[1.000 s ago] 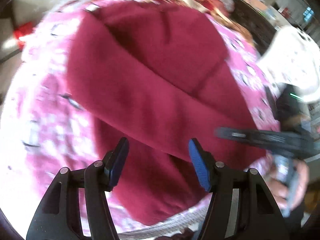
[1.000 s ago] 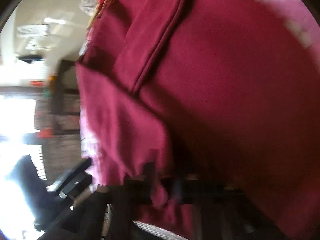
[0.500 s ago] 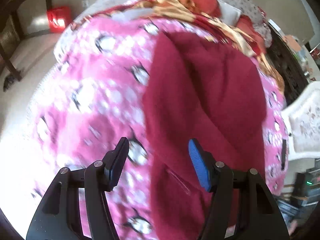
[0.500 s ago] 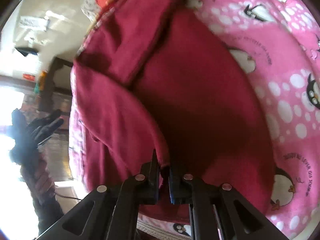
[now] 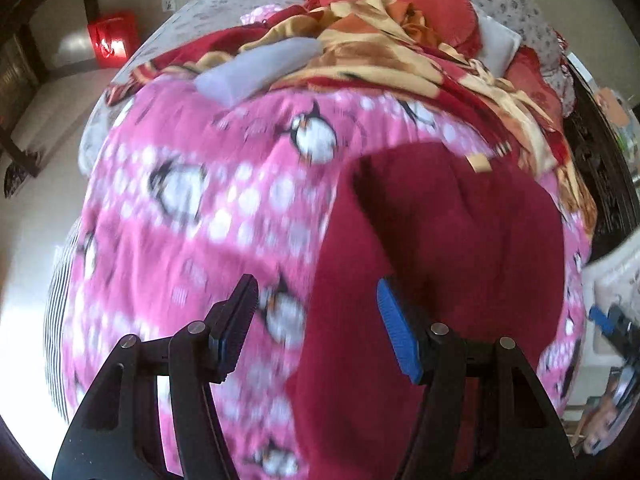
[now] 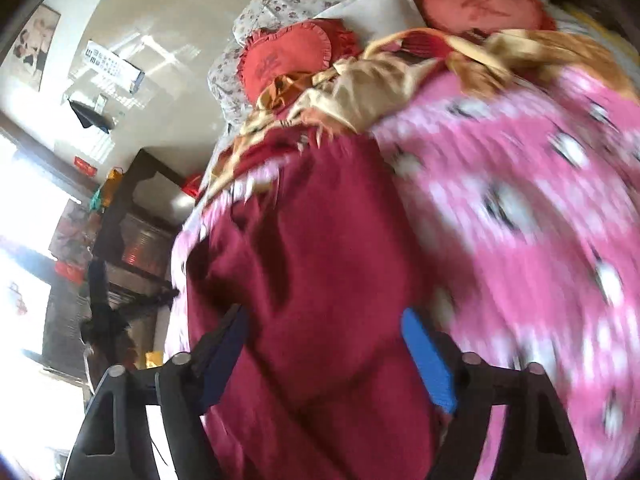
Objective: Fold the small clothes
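A dark red garment (image 5: 448,248) lies folded on a pink penguin-print blanket (image 5: 200,216) on a bed. My left gripper (image 5: 320,328) is open and empty, held above the garment's left edge and the blanket. In the right wrist view the same garment (image 6: 320,280) lies below my right gripper (image 6: 328,352), which is open and empty, its jaws wide apart above the cloth. The right gripper also shows at the right edge of the left wrist view (image 5: 612,320). Both views are blurred by motion.
A red and gold blanket (image 5: 400,52) is bunched at the far end of the bed, with red heart-shaped cushions (image 6: 288,56) and a white pillow (image 5: 500,44) behind it. A red box (image 5: 112,36) stands on the floor at left. Dark furniture (image 6: 136,240) stands beside the bed.
My right gripper has let go of the garment's edge, opened and pulled back. My left gripper has stayed open and drawn back and left, so more of the bed shows.
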Available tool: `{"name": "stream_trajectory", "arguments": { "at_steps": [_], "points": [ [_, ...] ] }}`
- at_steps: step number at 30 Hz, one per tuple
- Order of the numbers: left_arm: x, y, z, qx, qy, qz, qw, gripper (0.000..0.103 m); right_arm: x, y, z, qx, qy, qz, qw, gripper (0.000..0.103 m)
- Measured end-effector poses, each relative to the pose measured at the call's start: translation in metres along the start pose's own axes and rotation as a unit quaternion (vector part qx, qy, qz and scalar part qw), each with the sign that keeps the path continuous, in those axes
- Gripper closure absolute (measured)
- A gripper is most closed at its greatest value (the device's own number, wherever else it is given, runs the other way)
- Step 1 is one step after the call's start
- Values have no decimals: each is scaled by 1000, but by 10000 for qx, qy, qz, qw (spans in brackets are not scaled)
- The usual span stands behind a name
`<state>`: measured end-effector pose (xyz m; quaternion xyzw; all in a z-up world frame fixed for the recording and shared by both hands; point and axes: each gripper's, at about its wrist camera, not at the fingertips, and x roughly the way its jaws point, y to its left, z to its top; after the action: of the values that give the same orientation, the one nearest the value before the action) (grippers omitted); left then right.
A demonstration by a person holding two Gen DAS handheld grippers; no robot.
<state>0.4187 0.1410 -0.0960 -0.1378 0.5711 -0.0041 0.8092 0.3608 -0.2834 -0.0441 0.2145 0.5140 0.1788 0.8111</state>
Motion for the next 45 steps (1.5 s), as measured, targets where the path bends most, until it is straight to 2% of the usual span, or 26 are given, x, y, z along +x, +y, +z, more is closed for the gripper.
{"name": "stream_trajectory", "arguments": {
  "at_steps": [2, 4, 5, 6, 9, 10, 11, 12, 14, 16, 18, 22, 24, 26, 28, 30, 31, 32, 33, 34, 35, 36, 38, 41, 43, 45],
  "points": [
    [14, -5, 16, 59, -16, 68, 10000, 41, 21, -3, 31, 62, 83, 32, 9999, 34],
    [33, -8, 30, 25, 171, -21, 9998, 44, 47, -7, 63, 187, 136, -111, 9997, 38],
    [40, -9, 34, -8, 230, -24, 9997, 56, 59, -10, 77, 224, 184, -165, 9994, 39],
    [47, -11, 37, 30, 297, -18, 9996, 62, 72, -13, 91, 257, 252, -240, 9991, 43],
    [56, -13, 42, 50, 261, -7, 9996, 69, 108, -30, 117, 534, 453, -403, 9967, 46],
    [56, -14, 43, 59, 212, -17, 9998, 86, 121, -37, 119, 656, 591, -436, 9951, 48],
    [55, -15, 43, 100, 200, -8, 9997, 97, 129, -42, 119, 740, 670, -554, 9935, 62],
    [51, -17, 46, 164, 169, 29, 9997, 97, 134, -44, 119, 747, 699, -695, 9923, 79],
    [30, -23, 51, 408, -232, 187, 9987, 97, 126, -44, 117, 770, 536, -480, 9944, 92],
    [9, -30, 61, 601, -560, 322, 9961, 97, 105, -35, 113, 560, 272, -536, 9966, 93],
    [-7, -34, 73, 592, -606, 99, 9964, 97, 82, -25, 108, 394, 67, -558, 9976, 94],
    [-19, -62, 86, 947, -1052, 344, 9893, 97, 44, -17, 111, 257, -348, -682, 9967, 94],
    [-3, -70, 94, 930, -912, 290, 9911, 97, 41, -27, 119, 400, -464, -708, 9956, 94],
    [18, -70, 95, 858, -628, 307, 9939, 88, 51, -42, 125, 637, -441, -771, 9940, 93],
    [32, -61, 87, 818, -372, 433, 9950, 87, 81, -51, 126, 422, 19, -998, 9941, 93],
    [21, -48, 74, 724, -437, 378, 9957, 87, 93, -58, 116, 443, 376, -1210, 9910, 92],
    [7, -40, 64, 668, -542, 181, 9961, 80, 84, -56, 110, 388, 318, -1120, 9924, 90],
    [-7, -33, 54, 616, -649, 38, 9960, 68, 70, -51, 104, 301, 177, -1055, 9938, 78],
    [-25, -23, 39, 558, -817, -64, 9951, 58, 51, -43, 94, 182, -18, -1090, 9939, 50],
    [-40, -16, 22, 510, -938, -55, 9943, 36, 30, -35, 80, 82, -203, -1086, 9938, 36],
    [-55, -8, -2, 520, -1007, 9, 9936, 28, 11, -28, 64, -46, -382, -964, 9946, 18],
    [-64, -5, -20, 595, -1023, 51, 9930, 28, -11, -19, 40, -226, -540, -786, 9952, 17],
    [-76, 3, -70, 765, -895, 84, 9930, 28, -40, -13, -15, -256, -420, -700, 9963, 17],
    [-64, 14, -150, 845, -321, 53, 9959, 28, -57, -27, -90, 120, -239, -434, 9987, 17],
    [-46, 16, -200, 916, 204, 31, 9956, 28, -58, -47, -151, 629, 35, -255, 9977, 18],
    [-33, 19, -239, 812, 522, -105, 9953, 28, -56, -61, -195, 1037, 309, -273, 9938, 34]
  ]
}}
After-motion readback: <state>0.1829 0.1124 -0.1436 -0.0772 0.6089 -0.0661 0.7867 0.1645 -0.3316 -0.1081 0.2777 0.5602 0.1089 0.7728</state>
